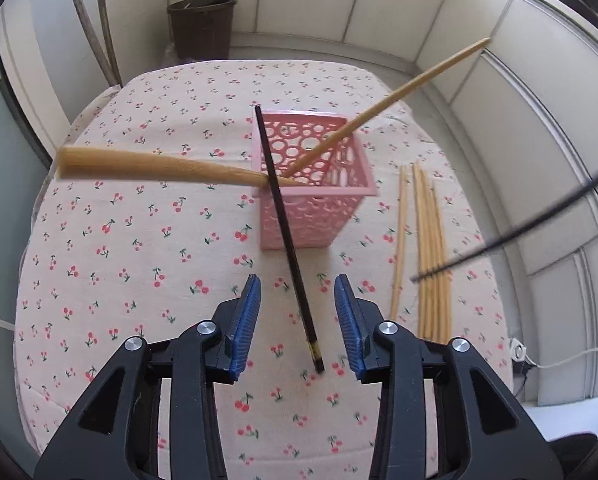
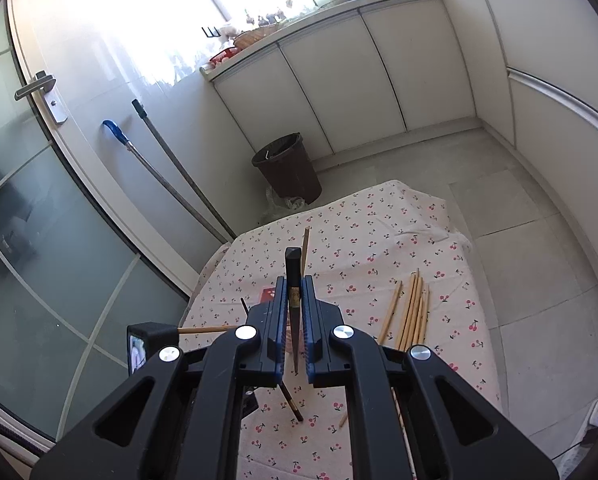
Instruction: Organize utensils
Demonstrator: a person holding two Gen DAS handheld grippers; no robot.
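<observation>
A pink openwork basket (image 1: 319, 208) stands mid-table with two wooden chopsticks in it. One chopstick (image 1: 139, 166) leans left, the other (image 1: 399, 92) leans up to the right. A black chopstick (image 1: 287, 240) slants across the basket's near left corner. Its gold-banded end rests on the cloth between the pads of my left gripper (image 1: 297, 278), which is open and touches nothing. My right gripper (image 2: 295, 280) is shut on a second black chopstick (image 2: 293, 264), whose thin end (image 1: 519, 232) crosses the left wrist view. Most of the basket (image 2: 267, 293) is hidden behind the right gripper.
Several loose wooden chopsticks (image 1: 431, 260) (image 2: 413, 312) lie on the cherry-print tablecloth (image 1: 119, 260) right of the basket. A brown bin (image 2: 287, 168) stands on the floor beyond the table. Mop handles (image 2: 171, 168) lean on the wall. White cabinets (image 2: 379, 80) line the room.
</observation>
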